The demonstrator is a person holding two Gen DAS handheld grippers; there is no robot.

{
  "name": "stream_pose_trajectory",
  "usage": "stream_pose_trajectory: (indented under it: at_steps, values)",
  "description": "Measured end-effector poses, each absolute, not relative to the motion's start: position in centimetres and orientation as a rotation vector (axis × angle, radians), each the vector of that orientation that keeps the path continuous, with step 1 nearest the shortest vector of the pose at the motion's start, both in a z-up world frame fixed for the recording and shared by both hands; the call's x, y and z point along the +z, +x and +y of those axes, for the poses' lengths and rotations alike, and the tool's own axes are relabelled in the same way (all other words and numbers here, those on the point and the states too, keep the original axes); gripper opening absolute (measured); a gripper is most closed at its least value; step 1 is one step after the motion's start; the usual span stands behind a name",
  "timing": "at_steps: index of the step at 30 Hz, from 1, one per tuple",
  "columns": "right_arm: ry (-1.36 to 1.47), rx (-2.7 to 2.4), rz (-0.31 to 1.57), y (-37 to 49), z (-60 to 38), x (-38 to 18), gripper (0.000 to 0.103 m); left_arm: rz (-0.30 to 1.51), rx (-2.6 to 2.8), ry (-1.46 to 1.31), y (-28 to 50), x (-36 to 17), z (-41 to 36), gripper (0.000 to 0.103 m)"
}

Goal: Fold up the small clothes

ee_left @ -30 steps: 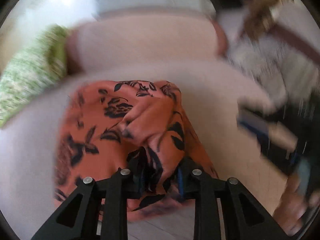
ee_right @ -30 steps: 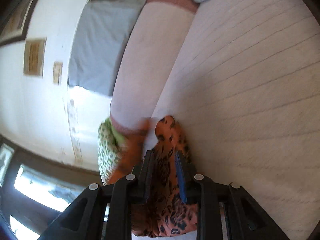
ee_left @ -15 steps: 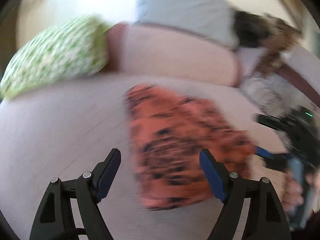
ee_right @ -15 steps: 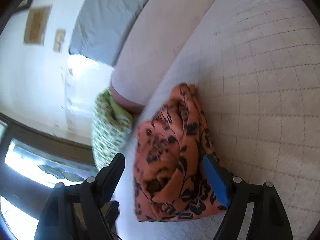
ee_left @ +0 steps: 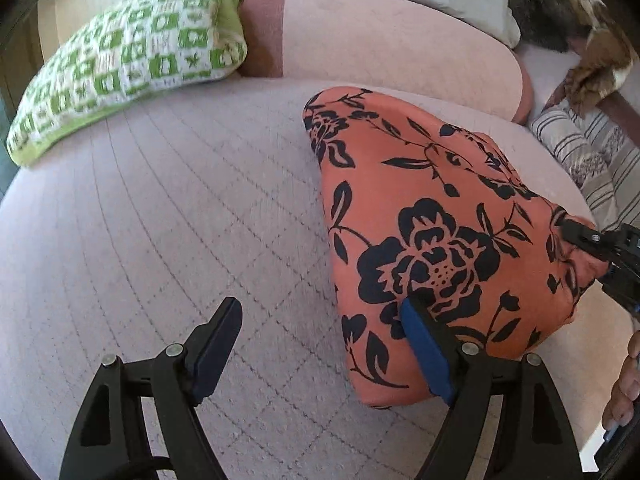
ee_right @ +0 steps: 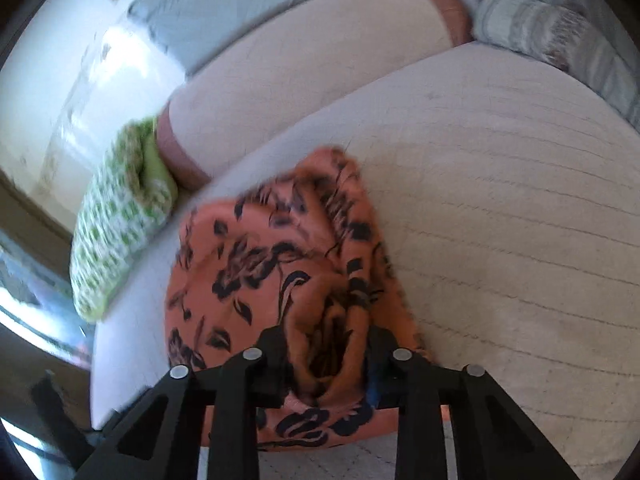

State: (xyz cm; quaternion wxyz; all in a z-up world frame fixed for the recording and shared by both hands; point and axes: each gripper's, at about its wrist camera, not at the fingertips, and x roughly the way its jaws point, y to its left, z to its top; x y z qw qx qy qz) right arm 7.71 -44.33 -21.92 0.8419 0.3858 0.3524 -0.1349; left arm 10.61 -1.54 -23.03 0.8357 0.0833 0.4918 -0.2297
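An orange garment with black flowers (ee_left: 420, 216) lies folded on the pale quilted sofa seat (ee_left: 180, 220). My left gripper (ee_left: 320, 340) is open and empty, its right finger resting at the garment's near edge. My right gripper (ee_right: 324, 356) is shut on a bunched fold of the orange garment (ee_right: 260, 264) at its near edge. The right gripper also shows at the right edge of the left wrist view (ee_left: 600, 248), at the garment's right corner.
A green and white checked cushion (ee_left: 120, 56) lies at the back left against the sofa backrest (ee_left: 380, 36). A striped cushion (ee_left: 592, 152) and a brown patterned cloth (ee_left: 596, 60) sit at the far right. A grey pillow (ee_right: 224, 4) tops the backrest.
Both grippers let go of the garment about half a second ago and it dropped flat on the seat. The right gripper has since shut on its edge again; the left stays open.
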Motion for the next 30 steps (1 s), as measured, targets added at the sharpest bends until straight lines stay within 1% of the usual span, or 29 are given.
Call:
stream_pose_trajectory:
  at_steps: [2,4,5,8,10,12,15,18,20,21,22,23,24,25,27,29,30]
  values:
    - [0.81,-0.3,0.754,7.3,-45.2,-22.6,0.028,1.035,-0.489,0.19,10.5,-23.3,-1.8,0.082]
    - [0.854,-0.293,0.854,8.3,-46.0,-25.5,0.028,1.02,-0.482,0.213,10.3,-23.4,-2.2,0.082]
    - [0.886,-0.28,0.858,8.4,-46.3,-26.2,0.028,1.006,-0.476,0.229,10.1,-23.4,-2.4,0.082]
    - [0.872,-0.267,0.857,8.4,-46.6,-25.6,0.031,0.999,-0.468,0.233,9.8,-23.0,-2.3,0.082]
    - [0.896,-0.268,0.858,8.0,-47.0,-25.1,0.035,0.972,-0.454,0.241,9.4,-22.3,-2.1,0.082]
    - [0.95,-0.264,0.795,7.0,-47.7,-23.9,0.035,0.936,-0.446,0.255,8.9,-21.6,-2.1,0.082]
    - [0.851,-0.309,0.63,5.4,-47.8,-20.7,0.037,0.93,-0.47,0.234,8.9,-20.9,-2.2,0.082]
    - [0.827,-0.165,0.577,5.6,-46.2,-19.4,0.037,0.953,-0.479,0.269,8.9,-21.7,-2.8,0.082]
    - [0.773,-0.091,0.632,6.6,-44.5,-19.4,0.037,0.962,-0.468,0.305,8.7,-22.5,-3.2,0.082]
    - [0.76,-0.072,0.688,7.3,-43.8,-20.1,0.037,0.966,-0.471,0.302,8.7,-22.6,-3.2,0.082]
    - [0.754,-0.059,0.79,8.3,-43.1,-21.5,0.037,0.973,-0.476,0.3,8.8,-22.7,-3.2,0.083]
    - [0.749,-0.067,0.929,9.3,-42.6,-23.8,0.031,0.994,-0.489,0.299,9.1,-23.0,-3.2,0.084]
    - [0.74,-0.083,0.959,9.4,-42.5,-24.8,0.027,0.998,-0.491,0.291,9.2,-23.0,-3.1,0.084]
    - [0.732,-0.096,0.943,9.3,-42.6,-24.6,0.022,1.008,-0.495,0.28,9.4,-23.0,-2.9,0.084]
    - [0.783,-0.079,0.929,8.8,-43.2,-23.6,0.021,1.012,-0.503,0.265,9.6,-22.9,-2.7,0.083]
    - [0.865,-0.051,0.88,8.5,-44.1,-22.9,0.025,1.012,-0.505,0.265,9.7,-23.0,-2.8,0.083]
    - [0.89,-0.034,0.843,8.5,-44.5,-22.3,0.025,1.009,-0.505,0.268,9.7,-23.0,-2.8,0.083]
